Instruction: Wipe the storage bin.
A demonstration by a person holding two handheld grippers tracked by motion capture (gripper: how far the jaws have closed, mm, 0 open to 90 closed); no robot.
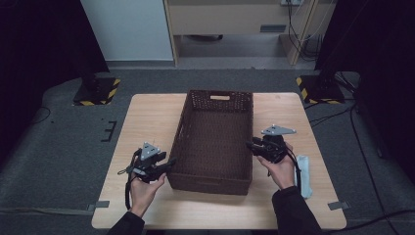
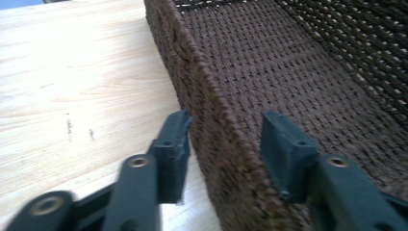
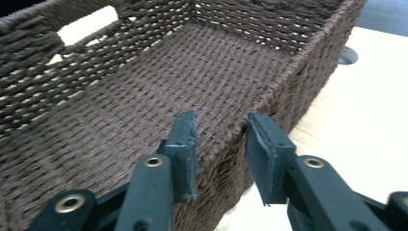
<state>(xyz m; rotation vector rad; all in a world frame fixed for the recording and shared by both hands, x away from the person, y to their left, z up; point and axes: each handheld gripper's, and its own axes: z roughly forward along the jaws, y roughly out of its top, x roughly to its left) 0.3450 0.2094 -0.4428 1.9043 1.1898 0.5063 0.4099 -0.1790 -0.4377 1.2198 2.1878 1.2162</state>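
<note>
High view, lower part of the frame: a person's two forearms come in from the bottom edge, and each hand holds a gripper against a long side of the brown woven basket (image 1: 215, 142), which sits at the middle of the pale wooden worktop (image 1: 147, 122). The left gripper (image 1: 169, 162) meets the basket's left wall near the front corner; the right gripper (image 1: 250, 145) meets the right wall a little farther up the frame.

Left gripper view shows the jaws spread, one outside the wall at centre left and one inside over the woven floor at centre right, with the rim (image 2: 211, 110) running up between them and a gap on the inner side, so nothing is pinched yet. Right gripper view shows the same straddle: one jaw inside, one outside, the rim (image 3: 240, 132) between them, the pads close to it but not plainly pressing.

The step in hand looks like taking hold of both side walls to lift or shift the basket. To do it well, each pair of jaws should sink farther over the rim before closing, since wicker flexes, and both should clamp together. The uneven grip points may tilt the basket; lifting level would help. Beyond the right hand a pale folded cloth (image 1: 303, 174) lies on the worktop, well clear.
</note>
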